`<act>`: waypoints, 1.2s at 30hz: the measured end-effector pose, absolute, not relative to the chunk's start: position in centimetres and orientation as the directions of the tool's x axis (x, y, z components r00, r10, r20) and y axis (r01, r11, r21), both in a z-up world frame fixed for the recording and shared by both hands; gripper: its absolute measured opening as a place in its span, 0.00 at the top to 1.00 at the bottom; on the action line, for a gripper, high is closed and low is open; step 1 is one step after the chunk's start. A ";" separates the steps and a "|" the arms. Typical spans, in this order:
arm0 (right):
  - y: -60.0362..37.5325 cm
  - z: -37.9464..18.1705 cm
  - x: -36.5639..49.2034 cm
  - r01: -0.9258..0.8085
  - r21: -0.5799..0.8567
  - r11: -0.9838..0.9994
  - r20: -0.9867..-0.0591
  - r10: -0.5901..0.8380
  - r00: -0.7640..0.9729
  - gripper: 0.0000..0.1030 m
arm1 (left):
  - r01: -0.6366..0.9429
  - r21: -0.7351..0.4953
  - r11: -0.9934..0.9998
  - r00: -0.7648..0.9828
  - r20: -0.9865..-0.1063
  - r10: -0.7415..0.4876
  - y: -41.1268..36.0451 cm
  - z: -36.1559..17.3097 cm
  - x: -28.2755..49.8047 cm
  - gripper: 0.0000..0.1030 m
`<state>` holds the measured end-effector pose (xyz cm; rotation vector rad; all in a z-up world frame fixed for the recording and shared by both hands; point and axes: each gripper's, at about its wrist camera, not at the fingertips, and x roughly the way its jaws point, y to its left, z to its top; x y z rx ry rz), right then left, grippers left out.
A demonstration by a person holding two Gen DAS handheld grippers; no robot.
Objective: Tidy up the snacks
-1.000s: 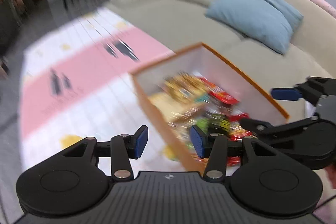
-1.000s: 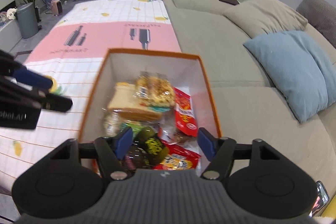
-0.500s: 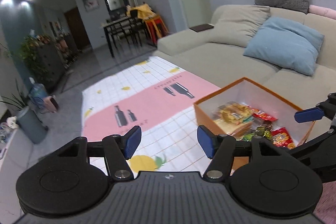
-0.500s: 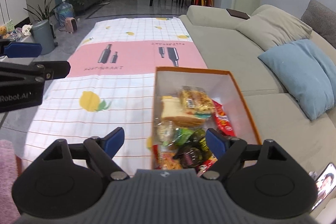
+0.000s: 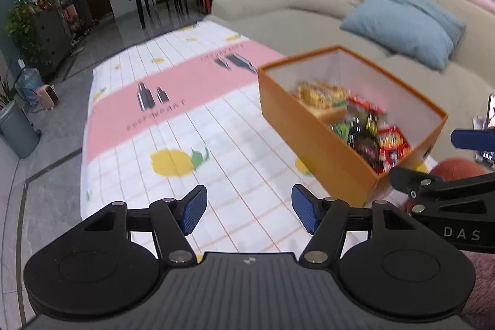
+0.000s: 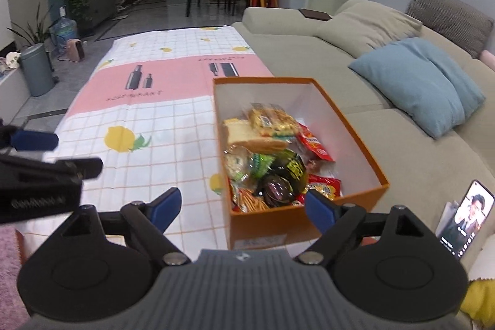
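My left tongs (image 5: pixel 249 207) and right tongs (image 6: pixel 243 207) hung apart, empty, above the cloth (image 6: pixel 148 119). Just beyond them, the orange box (image 6: pixel 263 229) sat on the cloth's sofa-side edge, snacks (image 6: pixel 272 156) heaped inside. Sofa (image 6: pixel 309 51) behind.

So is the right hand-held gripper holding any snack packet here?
No: the right hand-held gripper is open with nothing between its blue pads, and the snacks all lie in the orange box.
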<state>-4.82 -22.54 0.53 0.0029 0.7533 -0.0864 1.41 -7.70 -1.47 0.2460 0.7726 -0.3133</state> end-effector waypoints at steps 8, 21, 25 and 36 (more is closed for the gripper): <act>-23.3 -1.5 -4.5 0.116 -0.030 0.993 -0.707 -0.103 0.700 0.18 | 0.370 0.061 0.927 0.603 -0.775 -0.190 -8.0 -3.9 1.7 0.28; -22.6 -2.3 -4.0 0.084 -0.028 0.996 -0.720 -0.079 0.690 0.18 | 0.346 0.059 0.936 0.583 -0.795 -0.166 -7.6 -4.2 1.8 0.28; -22.6 -2.3 -3.9 0.086 -0.029 0.996 -0.721 -0.081 0.688 0.18 | 0.345 0.059 0.937 0.583 -0.796 -0.165 -7.6 -4.1 1.9 0.28; -22.2 -2.3 -3.8 0.071 -0.038 0.997 -0.720 -0.077 0.689 0.18 | 0.336 0.059 0.940 0.585 -0.796 -0.159 -7.3 -3.9 1.9 0.28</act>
